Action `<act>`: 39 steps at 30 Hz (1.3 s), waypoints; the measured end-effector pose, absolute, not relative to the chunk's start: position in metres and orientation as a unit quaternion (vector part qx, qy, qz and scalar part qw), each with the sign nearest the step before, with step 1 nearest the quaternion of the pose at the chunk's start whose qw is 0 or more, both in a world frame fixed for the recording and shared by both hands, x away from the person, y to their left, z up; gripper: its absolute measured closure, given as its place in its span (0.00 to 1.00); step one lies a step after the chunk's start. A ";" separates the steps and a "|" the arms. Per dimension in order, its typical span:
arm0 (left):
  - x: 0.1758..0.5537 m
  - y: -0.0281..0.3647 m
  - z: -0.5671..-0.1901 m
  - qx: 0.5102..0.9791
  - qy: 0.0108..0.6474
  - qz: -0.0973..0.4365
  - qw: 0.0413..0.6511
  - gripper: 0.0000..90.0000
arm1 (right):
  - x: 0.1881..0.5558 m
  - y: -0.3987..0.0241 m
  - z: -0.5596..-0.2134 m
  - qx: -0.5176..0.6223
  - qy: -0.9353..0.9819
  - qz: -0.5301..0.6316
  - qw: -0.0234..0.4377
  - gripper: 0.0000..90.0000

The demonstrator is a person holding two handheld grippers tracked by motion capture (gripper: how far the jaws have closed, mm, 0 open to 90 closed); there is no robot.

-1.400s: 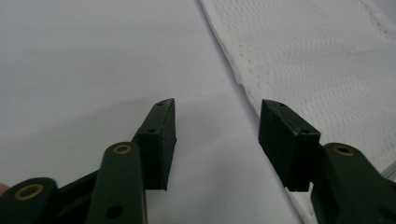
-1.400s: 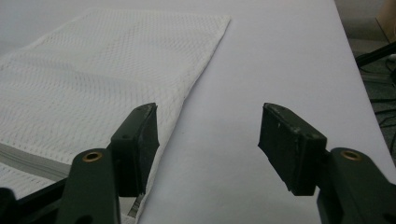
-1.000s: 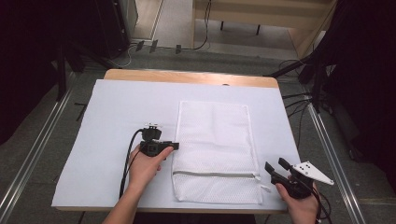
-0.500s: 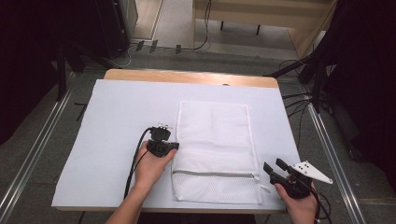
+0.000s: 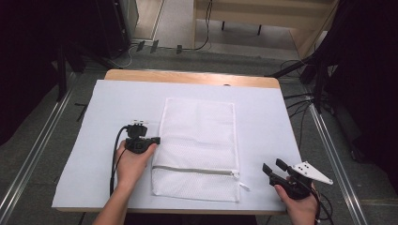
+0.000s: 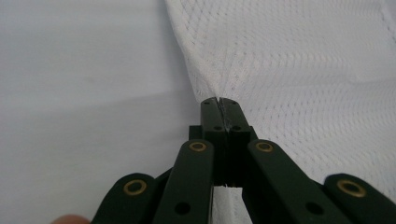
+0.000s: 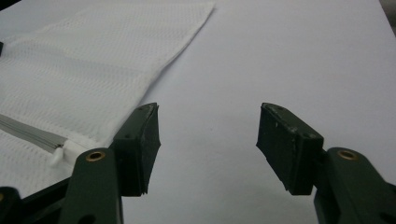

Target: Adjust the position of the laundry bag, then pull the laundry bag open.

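Right gripper [image 5: 273, 171] near right, jaws apart, empty, just right of zipper pull [image 5: 244, 186]. Left gripper [image 5: 152, 140] pinching mesh bag [image 5: 199, 140] left edge, mid-table. We'd hold left pinch firm, close right squarely on pull, slide along zipper [image 5: 192, 170].

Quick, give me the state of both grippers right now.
Left gripper: closed, pinching the left edge of the white mesh bag.
Right gripper: open, holding nothing, just right of the bag's zipper end.

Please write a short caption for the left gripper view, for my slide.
Left gripper shut on the edge of a white mesh laundry bag lying on a white table cover.
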State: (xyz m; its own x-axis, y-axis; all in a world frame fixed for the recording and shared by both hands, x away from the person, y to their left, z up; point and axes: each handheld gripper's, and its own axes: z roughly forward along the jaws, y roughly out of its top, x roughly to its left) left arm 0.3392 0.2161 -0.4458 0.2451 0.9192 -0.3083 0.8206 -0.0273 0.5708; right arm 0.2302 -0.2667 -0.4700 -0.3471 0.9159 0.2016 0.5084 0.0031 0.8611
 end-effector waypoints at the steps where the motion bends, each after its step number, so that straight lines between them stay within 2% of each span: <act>1: 0.338 0.224 -0.446 0.706 0.617 0.076 0.340 1.00 | 0.230 -0.266 -0.470 0.529 0.673 0.468 0.219 0.44; 10: 0.331 0.253 -0.451 0.684 0.637 0.079 0.347 1.00 | 0.230 -0.261 -0.470 0.525 0.676 0.463 0.228 0.42; 15: 0.330 0.257 -0.450 0.691 0.626 0.079 0.352 1.00 | 0.230 -0.258 -0.469 0.522 0.679 0.463 0.229 0.43; 16: 0.327 0.258 -0.448 0.690 0.621 0.085 0.363 0.96 | 0.229 -0.257 -0.469 0.522 0.678 0.465 0.227 0.43; 20: 0.308 0.259 -0.442 0.680 0.584 0.131 0.423 0.58 | 0.227 -0.252 -0.466 0.522 0.667 0.485 0.219 0.47; 21: 0.302 0.257 -0.440 0.682 0.575 0.142 0.429 0.52 | 0.227 -0.250 -0.465 0.520 0.666 0.489 0.218 0.48; 23: 0.293 0.251 -0.437 0.691 0.561 0.155 0.429 0.46 | 0.227 -0.245 -0.464 0.524 0.668 0.489 0.201 0.50; 28: 0.275 0.241 -0.428 0.689 0.543 0.129 0.463 0.48 | 0.226 -0.229 -0.463 0.519 0.679 0.486 0.186 0.55; 29: 0.271 0.233 -0.427 0.685 0.540 0.107 0.478 0.49 | 0.226 -0.221 -0.461 0.527 0.678 0.474 0.193 0.58; 34: 0.270 0.204 -0.431 0.711 0.508 0.063 0.483 0.56 | 0.229 -0.198 -0.465 0.524 0.683 0.498 0.102 0.65; 38: 0.270 0.189 -0.437 0.725 0.494 0.037 0.478 0.62 | 0.229 -0.179 -0.471 0.512 0.707 0.482 0.077 0.64; 39: 0.269 0.180 -0.440 0.736 0.483 0.029 0.473 0.64 | 0.229 -0.168 -0.473 0.503 0.723 0.468 0.070 0.61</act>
